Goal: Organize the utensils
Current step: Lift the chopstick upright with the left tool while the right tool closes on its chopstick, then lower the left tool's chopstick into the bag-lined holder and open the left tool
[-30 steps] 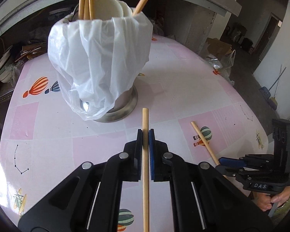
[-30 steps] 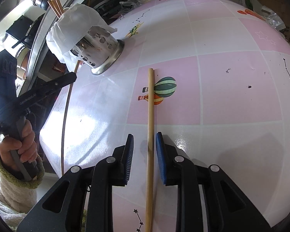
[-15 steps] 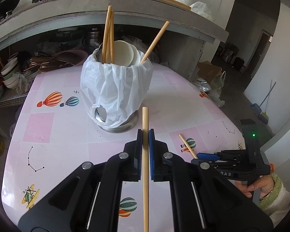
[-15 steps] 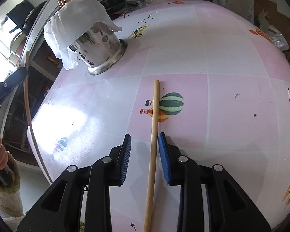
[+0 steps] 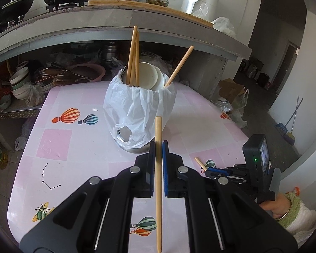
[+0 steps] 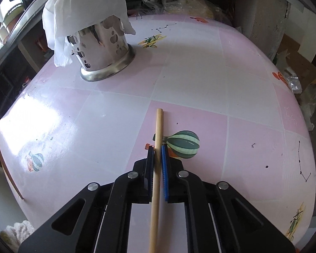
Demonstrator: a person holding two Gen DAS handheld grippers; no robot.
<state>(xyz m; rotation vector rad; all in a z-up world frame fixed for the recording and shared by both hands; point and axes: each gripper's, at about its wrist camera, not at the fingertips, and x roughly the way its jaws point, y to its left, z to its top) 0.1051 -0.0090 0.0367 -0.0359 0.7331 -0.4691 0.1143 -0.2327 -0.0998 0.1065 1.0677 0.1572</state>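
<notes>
The left gripper (image 5: 157, 164) has its jaws closed on a wooden chopstick (image 5: 158, 181), whose long axis runs straight forward along the fingers, its blunt tip showing just in front of the bag-lined steel utensil holder (image 5: 140, 109). That holder stands on the far middle of the pink counter (image 5: 73, 147), and the held stick lies low against its mouth, so it will likely need raising and tipping end-down to go in beside the three chopsticks (image 5: 132, 59) and white spoons (image 5: 149, 74) already standing there. The left gripper looks the nearer of the two to the holder and points squarely at it. The right gripper (image 6: 157, 162), down at the near right of the counter, has its jaws narrowed on a second chopstick (image 6: 157, 158), also lengthwise between the fingers, beside the balloon print (image 6: 184, 144); whether it has left the surface I cannot tell. From there the holder (image 6: 103, 48) lies far and to the left.
</notes>
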